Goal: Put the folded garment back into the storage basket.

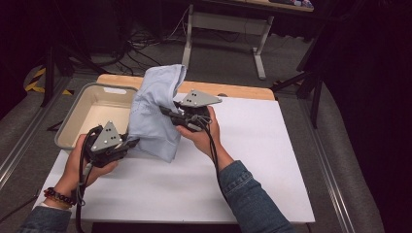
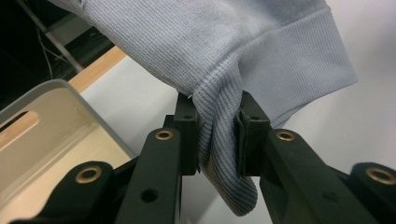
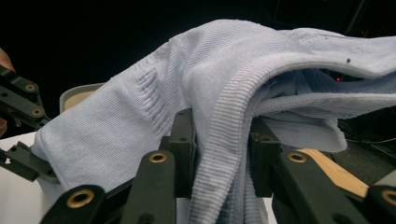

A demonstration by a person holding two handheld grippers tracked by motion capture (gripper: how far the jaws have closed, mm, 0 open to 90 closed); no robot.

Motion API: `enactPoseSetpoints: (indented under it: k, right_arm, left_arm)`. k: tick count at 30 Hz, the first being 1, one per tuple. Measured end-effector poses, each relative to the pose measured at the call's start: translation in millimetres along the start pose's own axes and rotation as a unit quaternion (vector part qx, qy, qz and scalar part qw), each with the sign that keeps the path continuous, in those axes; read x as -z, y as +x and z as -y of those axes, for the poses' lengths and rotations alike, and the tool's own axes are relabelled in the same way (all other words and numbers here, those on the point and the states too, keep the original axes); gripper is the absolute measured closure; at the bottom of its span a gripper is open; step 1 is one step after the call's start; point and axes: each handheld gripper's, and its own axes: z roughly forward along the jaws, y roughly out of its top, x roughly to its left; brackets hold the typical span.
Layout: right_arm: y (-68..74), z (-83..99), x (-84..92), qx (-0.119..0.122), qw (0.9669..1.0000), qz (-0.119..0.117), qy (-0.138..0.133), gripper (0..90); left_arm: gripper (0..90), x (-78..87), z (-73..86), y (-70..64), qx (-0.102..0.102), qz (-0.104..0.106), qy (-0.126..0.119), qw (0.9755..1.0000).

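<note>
Pale blue garment (image 1: 154, 111) held up off the white table (image 1: 252, 160), a ribbed edge pinched in each claw. Left claw (image 2: 218, 135) clamped on a thin fold; right claw (image 3: 219, 154) clamped on a thicker bunch. Could slip from the left claw under tension, or snag the tub (image 1: 77, 116) just beside it.

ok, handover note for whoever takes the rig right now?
Left gripper: shut on the ribbed hem of the light blue garment.
Right gripper: shut on another ribbed edge of it.
Garment hangs between both grippers, lifted above the white table; grey bin is just left of it.
Done: garment gripped and raised.
Left: probably spread it flat and fold, or bin it.
</note>
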Motion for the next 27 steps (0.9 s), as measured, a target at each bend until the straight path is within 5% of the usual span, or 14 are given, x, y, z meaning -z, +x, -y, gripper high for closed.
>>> enactPoseSetpoints:
  k: [27]
  right_arm:
    - [5.4,-13.8,-53.9,-0.009,0.9998,-0.017,0.002,70.0]
  left_arm:
    - [74.4,15.7,20.2,37.3,0.022,-0.030,0.019,0.9991]
